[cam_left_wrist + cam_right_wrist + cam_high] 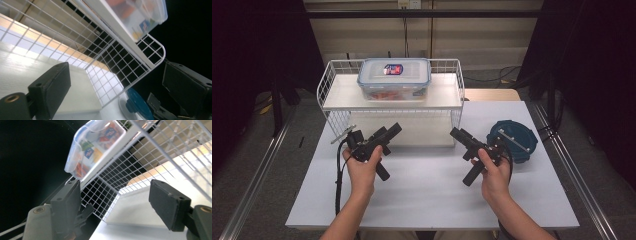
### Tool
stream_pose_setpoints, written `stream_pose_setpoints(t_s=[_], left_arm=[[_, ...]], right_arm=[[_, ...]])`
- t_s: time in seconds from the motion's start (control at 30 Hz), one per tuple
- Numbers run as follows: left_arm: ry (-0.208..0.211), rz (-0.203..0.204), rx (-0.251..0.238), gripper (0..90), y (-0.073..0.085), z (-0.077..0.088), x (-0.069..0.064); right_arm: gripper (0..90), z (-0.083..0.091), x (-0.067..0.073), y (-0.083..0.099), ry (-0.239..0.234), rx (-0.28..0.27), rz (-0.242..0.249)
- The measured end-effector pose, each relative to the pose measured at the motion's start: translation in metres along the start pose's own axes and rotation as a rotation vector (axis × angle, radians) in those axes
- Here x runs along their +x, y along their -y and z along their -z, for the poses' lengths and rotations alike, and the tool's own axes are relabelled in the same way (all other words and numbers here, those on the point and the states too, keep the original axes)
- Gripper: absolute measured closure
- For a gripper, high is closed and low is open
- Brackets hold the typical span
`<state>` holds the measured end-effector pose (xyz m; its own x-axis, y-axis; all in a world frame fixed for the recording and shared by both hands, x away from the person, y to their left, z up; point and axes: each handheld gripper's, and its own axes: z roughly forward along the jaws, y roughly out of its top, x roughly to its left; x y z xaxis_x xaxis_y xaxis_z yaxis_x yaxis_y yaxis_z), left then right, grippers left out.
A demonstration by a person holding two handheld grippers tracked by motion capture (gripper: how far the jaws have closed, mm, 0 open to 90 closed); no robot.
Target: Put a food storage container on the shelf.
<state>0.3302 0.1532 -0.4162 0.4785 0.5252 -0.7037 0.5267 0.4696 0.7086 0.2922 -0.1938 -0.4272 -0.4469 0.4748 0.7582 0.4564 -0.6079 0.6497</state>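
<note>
So both grippers are just hanging out above the near half of the white table [427, 195], nothing grabbed. The left gripper [394, 131] is spread wide and empty, jaws aimed up and to the right toward the white wire shelf rack [326, 85]. The right gripper [455, 133] is also wide apart and empty, aimed up and left at that same rack. In each gripper view you can see daylight between the two black jaws, with the rack's mesh beyond.

What they seem to be going for is the clear plastic food container [394, 78] with the snap-lock lid, sitting on the rack's top shelf at the far side of the table, roughly centered. There's something orange-red inside, can't tell what. Off to the right, near the right gripper, a round dark-teal lid-looking thing [512, 141] lies flat on the table with a silver bar across it.

My read: this is the approach stage, before any contact. Both grippers are well apart from the container and lower than it. The next move probably calls for lifting both hands up and forward past the rack's front edge, one to each short side of the box, then squeezing evenly so it doesn't tip or snag the wire rail around the shelf.
</note>
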Motion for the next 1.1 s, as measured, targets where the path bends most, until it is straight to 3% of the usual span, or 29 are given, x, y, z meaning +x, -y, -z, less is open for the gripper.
stream_pose_setpoints(t_s=[0.1, 0.13, 0.2, 0.27, 0.33, 0.53, 0.6, 0.63, 0.67, 0.73, 0.77, 0.8, 0.97, 1.1], left_arm=[[0.018, 0.023, 0.02, 6.4, 0.004, -0.003, -0.001], [0.011, -0.002, 0.02, 6.4, 0.005, -0.003, 0.001], [0.02, 0.035, 0.016, 6.2, 0.008, -0.004, 0.001], [0.022, 0.02, 0.04, 5.6, 0.01, -0.003, 0.005], [0.028, 0.051, 0.032, 5.2, 0.012, -0.003, 0.006], [0.015, 0.017, 0.063, 4.2, 0.013, 0.001, 0.006], [0.022, 0.035, 0.063, 3.6, 0.014, 0.001, 0.004], [0.019, 0.0, 0.078, 3.6, 0.014, 0.002, 0.005], [0.016, 0.02, 0.083, 3.6, 0.015, 0.001, 0.004], [0.022, 0.0, 0.108, 3.6, 0.016, 0.0, 0.005], [0.023, 0.019, 0.11, 3.6, 0.017, -0.002, 0.004], [0.023, 0.0, 0.126, 3.6, 0.017, -0.002, 0.005], [0.032, -0.001, 0.153, 3.6, 0.02, -0.004, 0.006], [0.006, -0.013, 0.173, 3.6, 0.02, -0.004, 0.007]], right_arm=[[24.9, 0.006, -0.007, 0.001, 0.014, 0.007, 0.014], [24.5, 0.008, -0.009, 0.0, 0.02, 0.01, 0.011], [23.9, 0.011, -0.012, -0.001, 0.028, 0.011, 0.022], [23.2, 0.015, -0.015, -0.003, 0.034, 0.014, 0.031], [22.5, 0.018, -0.017, -0.004, 0.038, 0.018, 0.042], [20.6, 0.029, -0.027, -0.01, 0.075, 0.021, 0.051], [20.4, 0.032, -0.029, -0.012, 0.098, 0.021, 0.067], [20.4, 0.034, -0.03, -0.013, 0.104, 0.02, 0.069], [20.4, 0.035, -0.031, -0.014, 0.11, 0.018, 0.073], [20.4, 0.037, -0.032, -0.016, 0.124, 0.023, 0.08], [20.4, 0.038, -0.033, -0.017, 0.135, 0.03, 0.092], [20.4, 0.038, -0.034, -0.018, 0.144, 0.032, 0.099], [20.5, 0.042, -0.037, -0.024, 0.179, 0.051, 0.128], [21.6, 0.046, -0.042, -0.033, 0.207, 0.052, 0.141]])
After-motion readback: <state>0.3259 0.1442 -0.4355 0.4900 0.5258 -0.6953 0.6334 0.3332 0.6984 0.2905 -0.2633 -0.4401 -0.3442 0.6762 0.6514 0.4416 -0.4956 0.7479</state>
